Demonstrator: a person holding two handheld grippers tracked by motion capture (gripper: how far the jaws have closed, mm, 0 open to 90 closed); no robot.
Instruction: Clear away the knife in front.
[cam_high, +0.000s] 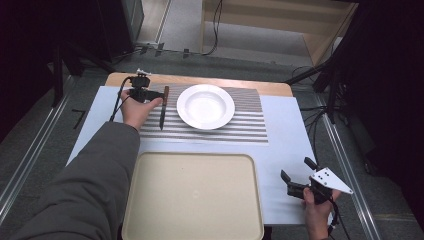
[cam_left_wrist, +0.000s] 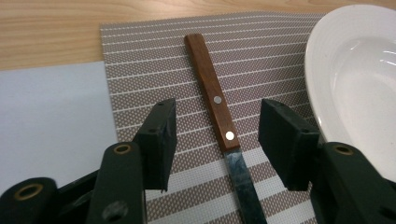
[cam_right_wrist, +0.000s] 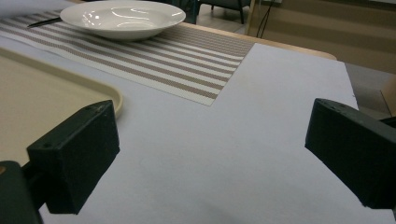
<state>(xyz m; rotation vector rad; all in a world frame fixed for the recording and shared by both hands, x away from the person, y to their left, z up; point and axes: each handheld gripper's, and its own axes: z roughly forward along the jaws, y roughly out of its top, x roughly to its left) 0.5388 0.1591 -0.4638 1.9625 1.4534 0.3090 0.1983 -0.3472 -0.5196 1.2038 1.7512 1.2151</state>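
Left gripper view looks down on a wooden-handled knife (cam_left_wrist: 216, 100) lying on the striped placemat (cam_left_wrist: 140, 56) beside the white plate (cam_left_wrist: 355, 88), between the left gripper's (cam_left_wrist: 217, 128) spread fingers, neither pad touching it. Right gripper (cam_high: 299, 170) rests on the desk (cam_high: 285, 130), fingers spread wide.

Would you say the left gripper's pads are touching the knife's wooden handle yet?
Apart: in the left gripper view the knife lies between the left gripper pads, with striped mat visible on both sides.
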